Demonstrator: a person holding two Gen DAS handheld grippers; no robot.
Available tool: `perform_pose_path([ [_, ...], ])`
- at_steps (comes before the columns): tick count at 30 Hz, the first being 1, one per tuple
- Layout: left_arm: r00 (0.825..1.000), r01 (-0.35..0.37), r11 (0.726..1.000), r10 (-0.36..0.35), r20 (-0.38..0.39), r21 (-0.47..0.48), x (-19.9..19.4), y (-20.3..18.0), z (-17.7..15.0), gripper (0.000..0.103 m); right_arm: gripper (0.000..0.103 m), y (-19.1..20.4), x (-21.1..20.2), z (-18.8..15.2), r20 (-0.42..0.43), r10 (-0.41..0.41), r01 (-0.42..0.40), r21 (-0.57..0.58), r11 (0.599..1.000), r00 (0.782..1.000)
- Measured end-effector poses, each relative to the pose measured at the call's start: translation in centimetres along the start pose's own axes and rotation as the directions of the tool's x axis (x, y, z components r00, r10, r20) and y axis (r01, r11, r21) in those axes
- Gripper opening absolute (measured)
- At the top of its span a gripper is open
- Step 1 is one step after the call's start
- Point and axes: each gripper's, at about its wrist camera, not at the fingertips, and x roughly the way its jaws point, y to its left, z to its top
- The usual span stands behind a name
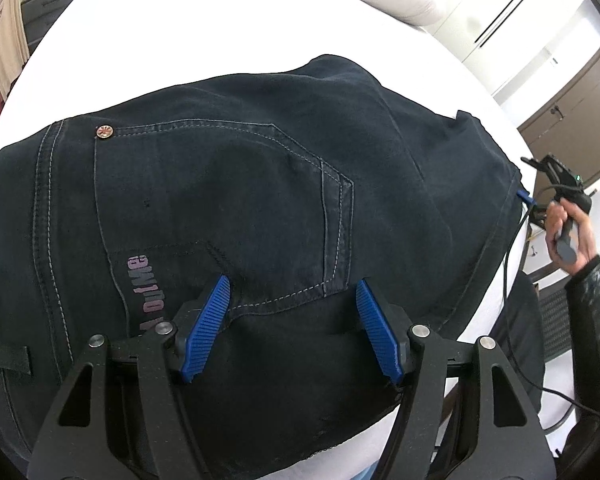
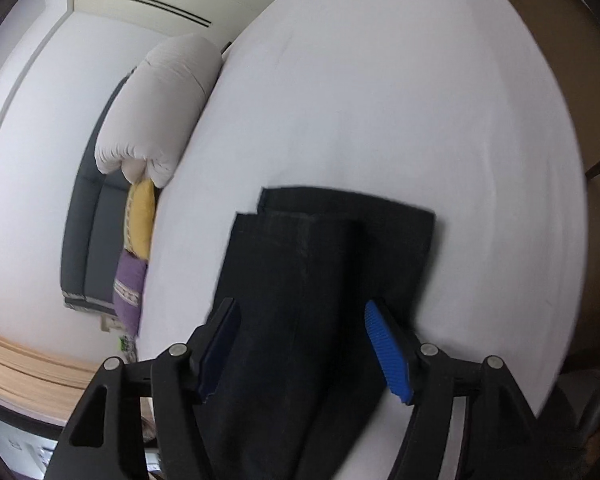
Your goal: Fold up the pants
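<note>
Dark navy jeans [image 1: 240, 200] lie on a white round table [image 1: 220, 36], back pocket up, waist to the left. My left gripper [image 1: 292, 300] is open, its blue pads just above the seat near the table's near edge, holding nothing. In the right wrist view the trouser legs [image 2: 324, 264] lie stacked one on the other, hems pointing away. My right gripper [image 2: 300, 320] is open and straddles the legs, its pads on either side of the cloth. The right gripper and the hand holding it also show in the left wrist view [image 1: 560, 196] at the jeans' right end.
A rolled white duvet [image 2: 160, 108] lies on a dark sofa [image 2: 92, 224] beyond the table, with a yellow cushion [image 2: 142, 220] and a purple cushion [image 2: 130, 292]. White wardrobes [image 1: 500, 12] and a brown cabinet [image 1: 572, 108] stand to the right. A cable [image 1: 512, 280] hangs off the table edge.
</note>
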Motion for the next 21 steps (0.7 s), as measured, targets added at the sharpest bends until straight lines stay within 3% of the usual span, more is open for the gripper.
perform_pose_path([
  [4, 1.000, -0.007, 1.000, 0.007, -0.006, 0.006, 0.2, -0.2, -0.1, 0.064, 0.067, 1.4, 2.8, 1.7, -0.043, 0.003, -0.004, -0.010, 1.000, 0.999],
  [6, 1.000, -0.010, 1.000, 0.010, -0.005, 0.004, 0.3, -0.3, -0.1, 0.064, 0.048, 2.0, 4.1, 2.7, -0.056, 0.001, -0.002, -0.024, 1.000, 0.998],
  [8, 1.000, -0.017, 1.000, 0.017, -0.008, 0.010, 0.4, -0.4, -0.1, 0.064, 0.007, 1.8, 4.9, 3.4, -0.087, 0.004, -0.006, -0.021, 1.000, 0.996],
  [11, 1.000, -0.014, 1.000, 0.014, -0.002, 0.003, 0.4, -0.6, -0.2, 0.065, 0.005, 1.2, 4.2, 3.6, -0.067, 0.008, -0.009, -0.011, 1.000, 0.998],
  [16, 1.000, 0.010, 1.000, -0.010, 0.015, -0.018, 0.2, 0.1, -0.3, 0.066, 0.005, 0.0, -0.4, 2.0, 0.067, -0.015, 0.017, -0.034, 0.999, 0.998],
  [18, 1.000, 0.015, 1.000, -0.015, 0.018, -0.020, 0.3, 0.1, -0.3, 0.066, 0.003, -1.9, 0.3, 1.9, 0.045, -0.042, 0.041, 0.005, 0.999, 0.998],
  [21, 1.000, 0.018, 1.000, -0.018, 0.021, -0.018, 0.2, 0.1, -0.4, 0.066, 0.001, -3.6, 0.9, 1.9, 0.036, -0.003, 0.002, 0.033, 0.999, 0.999],
])
